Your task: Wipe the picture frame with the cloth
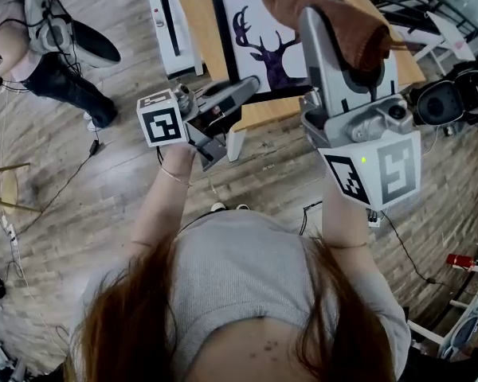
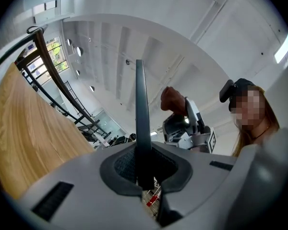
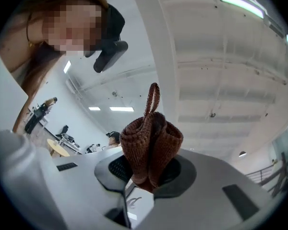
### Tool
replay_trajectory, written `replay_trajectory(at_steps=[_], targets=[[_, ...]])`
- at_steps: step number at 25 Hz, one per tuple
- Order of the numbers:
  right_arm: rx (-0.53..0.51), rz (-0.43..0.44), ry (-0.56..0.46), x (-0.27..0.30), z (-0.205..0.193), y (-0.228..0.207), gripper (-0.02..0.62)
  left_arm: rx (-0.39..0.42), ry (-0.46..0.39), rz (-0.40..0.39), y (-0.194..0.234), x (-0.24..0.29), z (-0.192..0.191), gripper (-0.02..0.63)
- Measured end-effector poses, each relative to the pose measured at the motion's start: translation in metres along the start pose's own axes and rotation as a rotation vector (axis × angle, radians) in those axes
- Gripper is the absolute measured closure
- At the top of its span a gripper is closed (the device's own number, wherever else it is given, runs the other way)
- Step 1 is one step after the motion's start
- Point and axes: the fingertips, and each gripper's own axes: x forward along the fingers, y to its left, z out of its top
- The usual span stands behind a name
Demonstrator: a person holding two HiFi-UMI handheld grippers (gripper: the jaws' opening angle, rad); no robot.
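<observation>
Right gripper (image 3: 145, 176) pinches cloth (image 3: 151, 143) above frame (image 1: 259, 46); my left gripper (image 2: 144, 176) clamps frame rim at desk's (image 1: 195, 22) near edge. Wipe not yet begun, I judge: next, lower cloth onto frame face.

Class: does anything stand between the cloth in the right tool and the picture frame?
Nothing visible does. The right tool holds the cloth over the picture frame; the left tool grips the frame's near edge, off to one side.
</observation>
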Motion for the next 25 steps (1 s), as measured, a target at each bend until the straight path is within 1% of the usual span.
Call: replay_trajectory(at_steps=[2, 5, 8, 9, 11, 13, 17, 19, 23, 25], targets=[[-0.032, -0.017, 0.011, 0.019, -0.006, -0.003, 0.499, 0.004, 0.010, -0.003, 0.000, 0.000, 0.000, 0.572], [-0.035, -0.011, 0.050, 0.040, -0.026, 0.000, 0.499, 0.016, 0.027, -0.007, -0.001, 0.000, -0.001, 0.572], [-0.085, -0.020, 0.129, 0.051, -0.051, -0.003, 0.499, 0.050, 0.033, -0.015, -0.002, -0.001, 0.000, 0.572], [-0.085, -0.027, 0.153, 0.051, -0.059, -0.006, 0.499, 0.052, 0.026, -0.022, -0.003, -0.001, 0.000, 0.572], [-0.041, -0.028, 0.177, 0.049, -0.068, -0.011, 0.499, 0.050, 0.016, -0.031, -0.004, 0.000, 0.001, 0.572], [-0.004, -0.022, 0.188, 0.046, -0.071, -0.011, 0.499, 0.067, 0.023, -0.023, -0.005, 0.000, 0.001, 0.572], [0.007, -0.018, 0.217, 0.042, -0.076, -0.009, 0.499, 0.103, 0.029, -0.013, -0.006, -0.001, 0.001, 0.572], [0.013, -0.016, 0.226, 0.040, -0.079, -0.007, 0.499, 0.105, 0.025, -0.022, -0.006, -0.001, 0.001, 0.572], [-0.015, -0.021, 0.245, 0.037, -0.084, -0.003, 0.499, 0.112, 0.032, -0.026, -0.006, -0.001, 0.002, 0.572], [-0.012, -0.023, 0.250, 0.035, -0.086, -0.001, 0.499, 0.107, 0.032, -0.034, -0.007, -0.001, 0.001, 0.572]])
